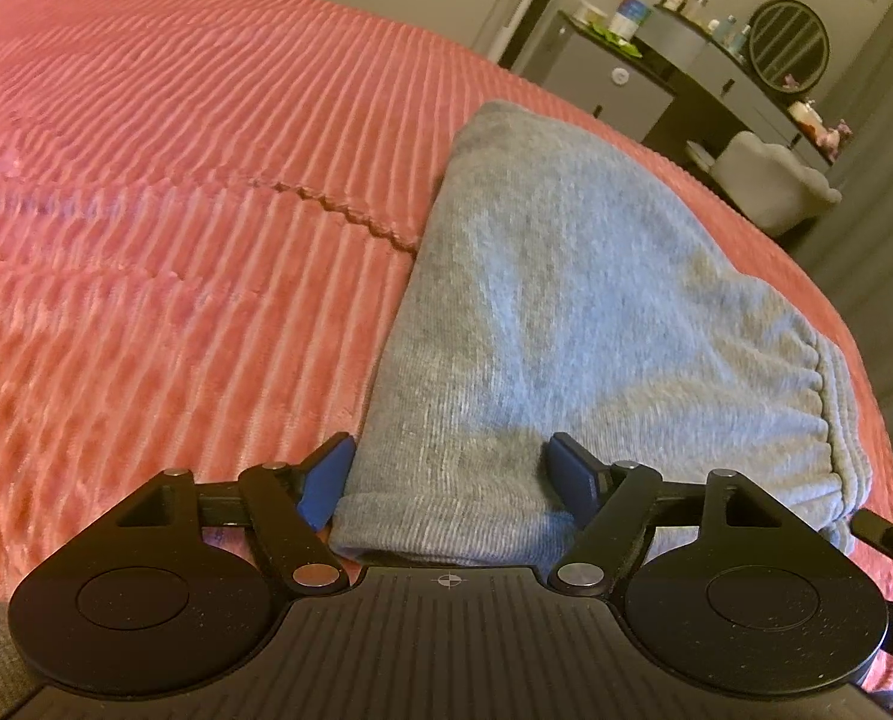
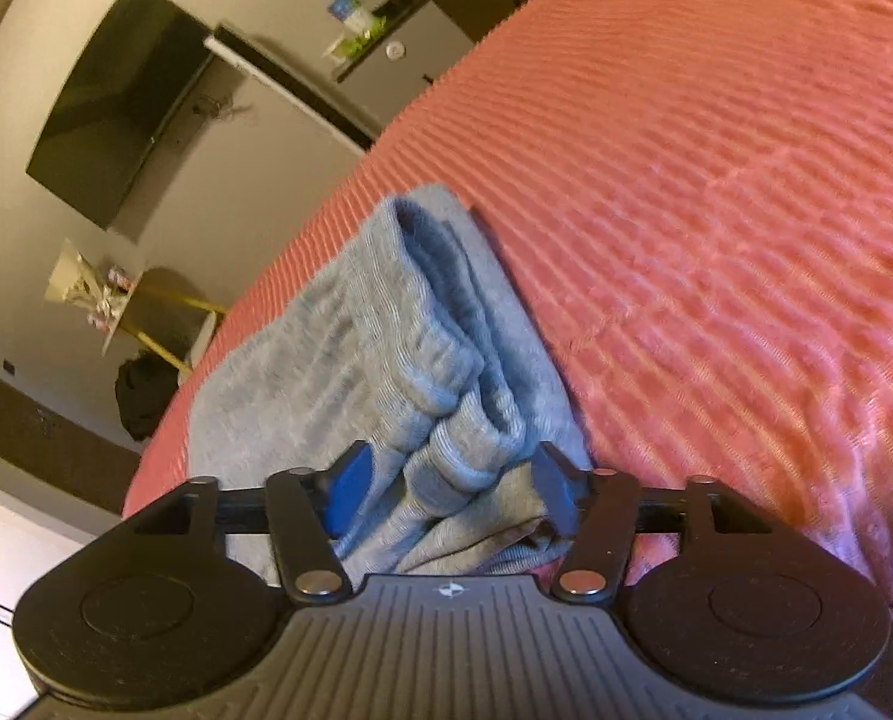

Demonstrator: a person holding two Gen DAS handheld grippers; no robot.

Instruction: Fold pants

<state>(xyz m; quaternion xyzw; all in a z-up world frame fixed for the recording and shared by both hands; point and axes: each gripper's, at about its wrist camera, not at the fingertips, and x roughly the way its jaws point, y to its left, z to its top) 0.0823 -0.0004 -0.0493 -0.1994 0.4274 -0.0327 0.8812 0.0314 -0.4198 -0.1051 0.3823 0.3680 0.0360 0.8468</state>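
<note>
Grey sweatpants (image 1: 572,300) lie folded in a compact stack on a pink ribbed bedspread (image 1: 176,210). My left gripper (image 1: 449,480) is open, its blue fingers either side of the folded near edge of the pants, with the elastic waistband (image 1: 830,420) to its right. In the right wrist view the same pants (image 2: 410,360) show several stacked layers and ribbed cuffs. My right gripper (image 2: 452,492) is open, with the bunched cuffs lying between its fingers.
The bedspread (image 2: 716,210) stretches wide beside the pants. Past the bed's edge stand a dark dresser with bottles and a round mirror (image 1: 788,45), a grey chair (image 1: 776,180), a wall television (image 2: 116,102) and a small stand with flowers (image 2: 98,294).
</note>
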